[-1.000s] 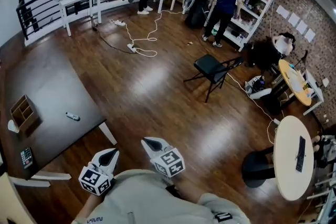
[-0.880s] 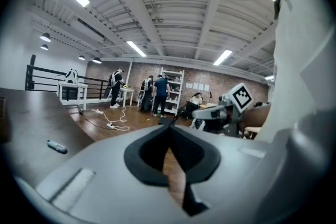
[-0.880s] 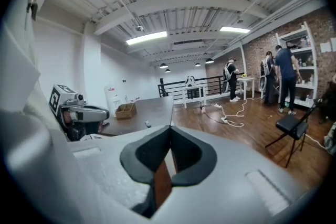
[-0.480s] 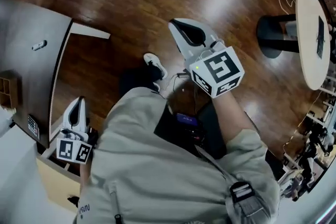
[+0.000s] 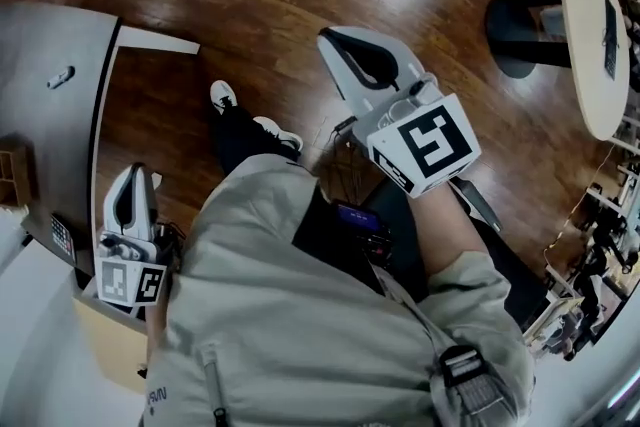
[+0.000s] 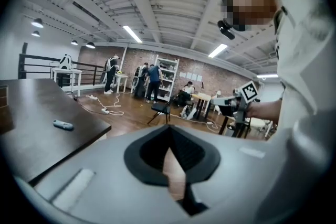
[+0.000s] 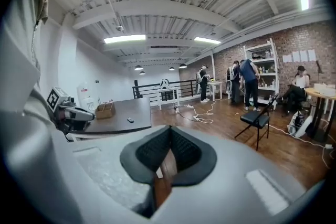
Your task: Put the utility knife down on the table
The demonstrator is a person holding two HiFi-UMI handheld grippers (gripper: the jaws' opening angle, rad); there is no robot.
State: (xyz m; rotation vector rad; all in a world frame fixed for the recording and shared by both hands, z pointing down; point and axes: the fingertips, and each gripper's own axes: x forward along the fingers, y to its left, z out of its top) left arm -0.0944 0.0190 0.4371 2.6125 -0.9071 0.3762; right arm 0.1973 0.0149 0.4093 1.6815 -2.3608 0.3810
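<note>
Hovering close to the person, the left gripper (image 5: 134,177) and right gripper (image 5: 338,43) each have their jaws pressed together with nothing between them. Farther off, the utility knife (image 5: 60,76) lies flat on the dark table (image 5: 45,30), well apart from both.

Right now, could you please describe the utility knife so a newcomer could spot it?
Find the dark table at the head view's left edge. The utility knife lies alone on its bare top, apart from the wooden box: the only small, pale, slim bar there.
</note>
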